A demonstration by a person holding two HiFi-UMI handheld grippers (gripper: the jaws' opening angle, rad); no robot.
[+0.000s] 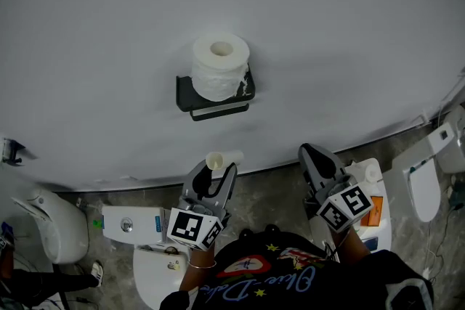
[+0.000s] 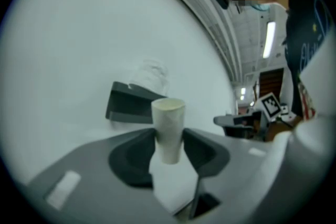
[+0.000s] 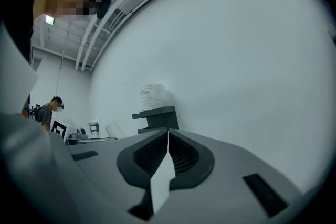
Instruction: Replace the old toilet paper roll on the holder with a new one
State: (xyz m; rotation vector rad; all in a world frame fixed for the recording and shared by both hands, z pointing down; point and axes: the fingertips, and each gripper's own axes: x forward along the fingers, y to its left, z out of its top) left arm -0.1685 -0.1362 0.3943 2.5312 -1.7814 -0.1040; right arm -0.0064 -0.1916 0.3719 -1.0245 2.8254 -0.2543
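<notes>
Head view: clamping the old cardboard core (image 1: pixel 227 157) in the left tool (image 1: pixel 220 169), just below the holder (image 1: pixel 185 92), apparently getting it out of the bar's way; parking the new roll (image 1: pixel 219 67) upright on top of the holder, handy for mounting; holding the right tool (image 1: pixel 311 155) with jaws together and empty, lower right of the holder.

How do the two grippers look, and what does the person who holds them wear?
Both the left gripper and the right gripper are grey with black ridged pads. Each carries a white cube with black square markers. The person wears a black printed shirt.
</notes>
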